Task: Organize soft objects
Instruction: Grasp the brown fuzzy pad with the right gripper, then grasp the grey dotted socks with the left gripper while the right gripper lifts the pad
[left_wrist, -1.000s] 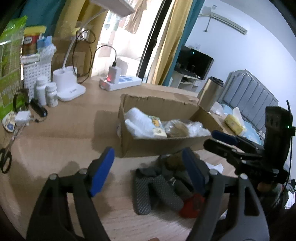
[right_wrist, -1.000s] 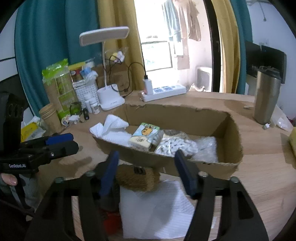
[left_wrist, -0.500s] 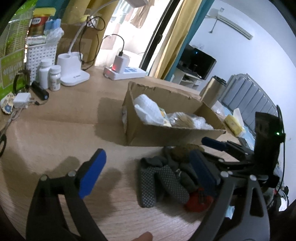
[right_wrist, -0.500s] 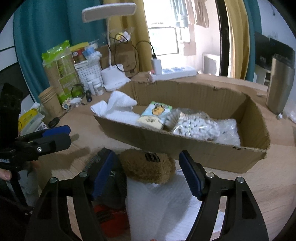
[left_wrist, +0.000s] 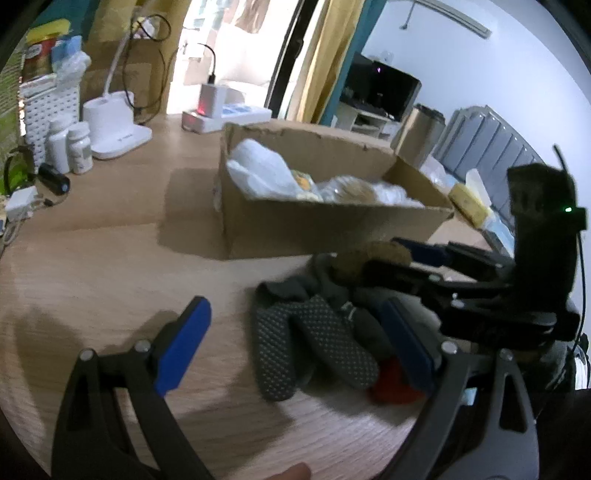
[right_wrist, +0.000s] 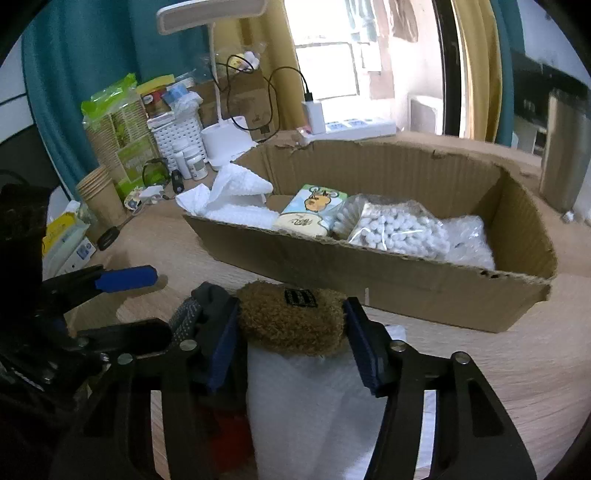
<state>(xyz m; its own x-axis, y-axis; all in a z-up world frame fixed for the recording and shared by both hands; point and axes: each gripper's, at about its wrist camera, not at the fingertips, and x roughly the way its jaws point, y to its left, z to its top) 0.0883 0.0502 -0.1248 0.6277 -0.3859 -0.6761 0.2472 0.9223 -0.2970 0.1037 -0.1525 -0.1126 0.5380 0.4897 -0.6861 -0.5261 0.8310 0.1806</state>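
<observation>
- Left wrist view: a pale wood-grain table (left_wrist: 92, 266) carries a torn cardboard box (left_wrist: 317, 225) used here as the landmark. Behind the box stand yellow and teal curtains, a bright doorway, a dark screen and a grey padded headboard.
- Beyond the box's left end are a white lamp base (left_wrist: 114, 129), pill bottles (left_wrist: 79, 147) and a white power strip (left_wrist: 225, 118).
- In front of the box lies a heap of dotted grey socks (left_wrist: 314, 343) with something red at its edge.
- The left gripper (left_wrist: 295, 343) hangs over those socks with its blue pads spread wide, holding nothing.
- Right wrist view alone looks into the box: a white cloth (right_wrist: 236, 195), a cartoon tissue pack (right_wrist: 310, 214) and a bag of cotton balls (right_wrist: 399, 229).
- It also shows a white sheet (right_wrist: 314, 406) on the table before the box, and paper cups (right_wrist: 99, 195) far to the box's left.
- The right gripper (right_wrist: 291, 343) has its pads on either side of the brown plush toy (right_wrist: 291, 321), just in front of the box wall; whether they press it I cannot tell.
</observation>
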